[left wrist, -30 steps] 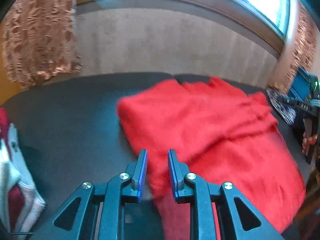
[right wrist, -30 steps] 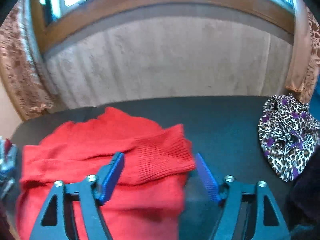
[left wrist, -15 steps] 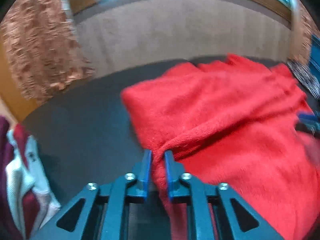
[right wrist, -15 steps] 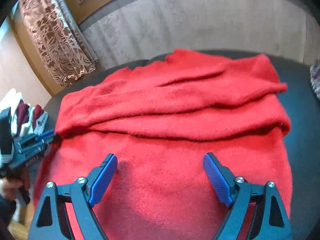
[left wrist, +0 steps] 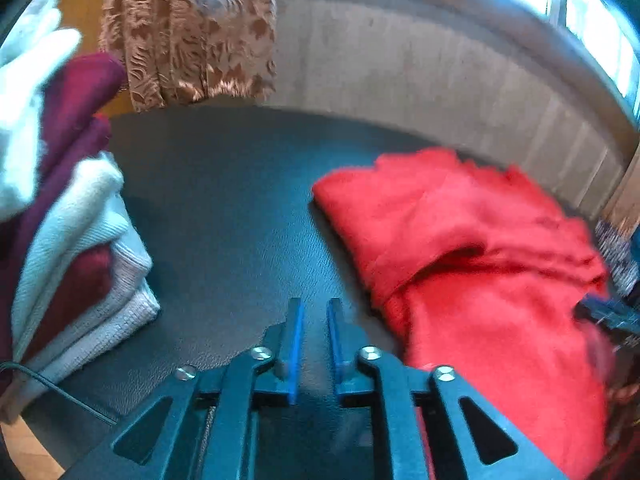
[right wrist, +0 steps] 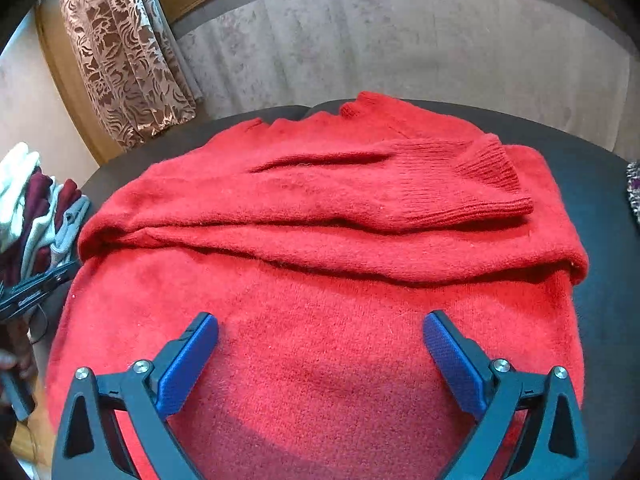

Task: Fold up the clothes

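A red knit sweater (right wrist: 320, 240) lies flat on the dark round table (right wrist: 600, 200), both sleeves folded across its chest, one ribbed cuff (right wrist: 492, 168) at the right. My right gripper (right wrist: 320, 344) is wide open and empty, hovering over the sweater's lower body. In the left wrist view the sweater (left wrist: 480, 260) lies to the right. My left gripper (left wrist: 314, 320) is open by a narrow gap, empty, over bare table (left wrist: 224, 208) left of the sweater. It shows at the left edge of the right wrist view (right wrist: 36, 292).
A stack of folded white and maroon clothes (left wrist: 60, 220) stands at the table's left edge, also in the right wrist view (right wrist: 36, 208). A leopard-print cloth (right wrist: 634, 192) lies at the far right. A patterned curtain (left wrist: 188, 28) and a wall are behind the table.
My left gripper let go of the sweater's left edge and swung left off it over bare table. My right gripper stayed open and drew back slightly over the sweater's body.
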Demonstrator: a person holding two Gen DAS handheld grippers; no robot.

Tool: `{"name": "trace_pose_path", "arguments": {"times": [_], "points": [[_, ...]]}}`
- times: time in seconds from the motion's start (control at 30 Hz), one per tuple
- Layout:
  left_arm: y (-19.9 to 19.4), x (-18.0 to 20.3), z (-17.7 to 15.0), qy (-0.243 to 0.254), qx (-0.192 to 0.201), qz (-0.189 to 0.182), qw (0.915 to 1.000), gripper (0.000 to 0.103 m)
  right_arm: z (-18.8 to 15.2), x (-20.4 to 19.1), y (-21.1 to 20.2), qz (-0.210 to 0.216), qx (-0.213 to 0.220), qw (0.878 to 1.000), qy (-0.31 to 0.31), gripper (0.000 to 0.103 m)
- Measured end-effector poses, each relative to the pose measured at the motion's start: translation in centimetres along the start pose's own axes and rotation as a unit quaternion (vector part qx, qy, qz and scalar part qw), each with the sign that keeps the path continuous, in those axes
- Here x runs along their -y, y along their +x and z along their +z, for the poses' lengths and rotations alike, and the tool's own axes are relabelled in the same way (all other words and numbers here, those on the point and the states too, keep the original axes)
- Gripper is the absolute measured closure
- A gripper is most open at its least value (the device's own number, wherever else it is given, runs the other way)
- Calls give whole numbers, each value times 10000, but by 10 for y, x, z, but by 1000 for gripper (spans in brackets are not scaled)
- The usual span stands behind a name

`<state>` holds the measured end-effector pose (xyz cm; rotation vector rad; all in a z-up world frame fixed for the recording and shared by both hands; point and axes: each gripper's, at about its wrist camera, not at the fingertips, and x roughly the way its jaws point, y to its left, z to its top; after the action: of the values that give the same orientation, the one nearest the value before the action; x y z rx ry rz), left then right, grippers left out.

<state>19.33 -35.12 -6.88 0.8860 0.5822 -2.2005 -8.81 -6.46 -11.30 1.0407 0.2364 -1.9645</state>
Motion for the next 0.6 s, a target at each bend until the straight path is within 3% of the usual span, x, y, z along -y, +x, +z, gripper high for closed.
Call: {"name": "trace_pose_path", "arguments": {"times": [0.13,0.2,0.4,0.5,0.57,0.6], "points": [[1,29,23,693,287,111,9971,73,2,19,-13,517,140,9973,504,1],[8,43,29,1043,295,79,9941,62,8,32,-27,429,294,9962,696,2],[30,72,37,1788,182,-133,9836,61,48,71,-56,-161,804,9933,817,2],[40,80,39,2047,37,-343,9782,60,72,86,-44,-474,725,9936,721,2],[43,89,30,2296,-67,-398,9724,62,86,94,-27,-598,511,9951,594,8],[45,94,26,2420,-119,-425,9693,75,90,95,-16,-578,338,9964,515,23]]}}
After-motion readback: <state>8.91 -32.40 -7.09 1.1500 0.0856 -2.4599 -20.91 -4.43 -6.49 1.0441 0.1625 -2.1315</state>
